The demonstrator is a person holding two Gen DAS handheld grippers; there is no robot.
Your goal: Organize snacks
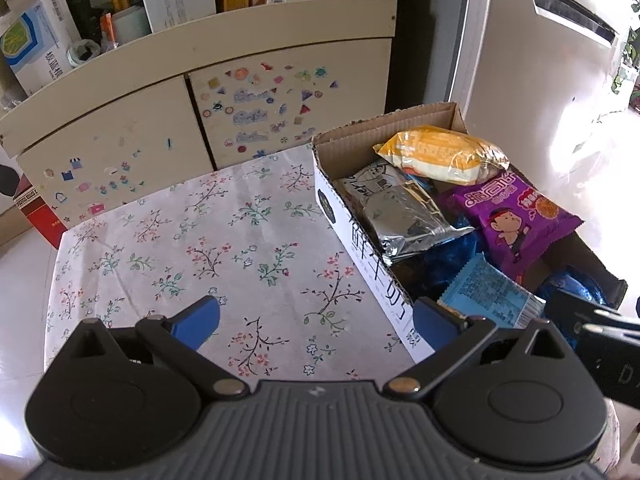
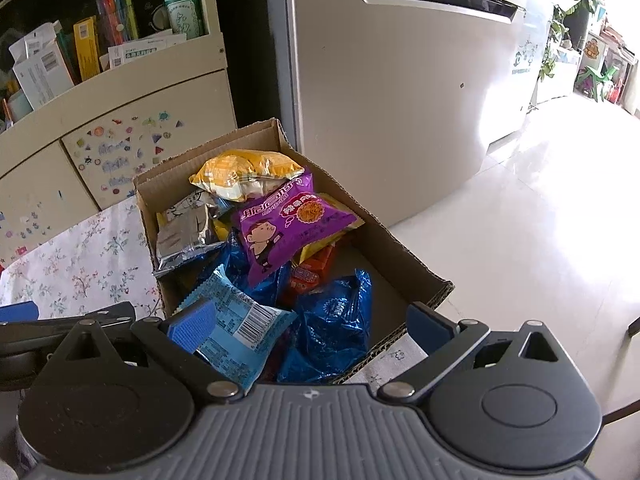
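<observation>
Snack packets fill the cardboard box (image 2: 400,248) at the right edge of the floral-clothed table (image 1: 200,240): a yellow packet (image 2: 244,172) at the far end, a purple packet (image 2: 288,224) and a silver packet (image 2: 188,236) mid-box, a light blue packet (image 2: 236,332) at the near end. Left gripper (image 1: 316,320) hovers spread over bare cloth beside the box, holding nothing. Right gripper (image 2: 308,324) is spread above the box's near end, its left pad (image 2: 192,326) in front of the light blue packet

A floral-clothed bench (image 1: 208,240); at twelve o'clock a sticker-covered cabinet (image 1: 256,96) (shelf crammed with boxes), a fridge (image 2: 400,80) at two.
</observation>
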